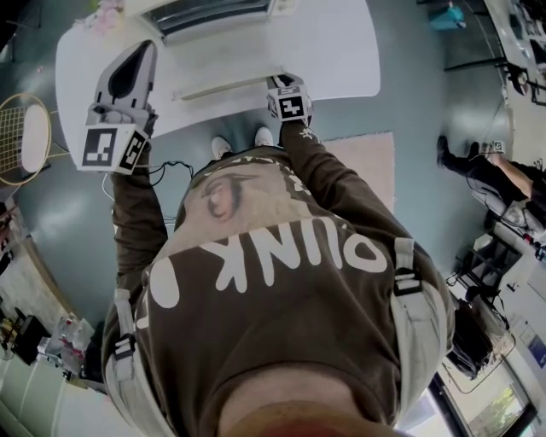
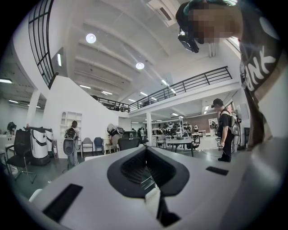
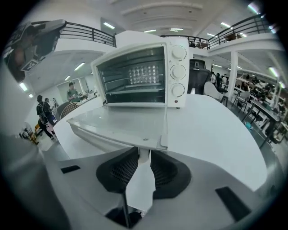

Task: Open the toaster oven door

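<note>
The white toaster oven (image 3: 139,74) stands on a white table (image 3: 211,130) with its glass door (image 3: 121,123) dropped flat toward me. In the head view the oven (image 1: 213,13) is at the table's far edge, and the door's handle (image 1: 226,85) runs along its near side. My right gripper (image 1: 286,81) is at the right end of that handle. In its own view the right gripper (image 3: 143,155) has its jaws closed on the handle under the door's front corner. My left gripper (image 1: 145,47) hangs raised to the left of the oven, shut and empty; the left gripper view (image 2: 146,168) looks out into the hall.
The table (image 1: 341,51) ends just before my feet. On the floor, a badminton racket (image 1: 21,136) lies to the left and a pink rug (image 1: 367,162) to the right. Another person (image 1: 486,171) is at the far right. Chairs and people (image 2: 72,139) fill the hall.
</note>
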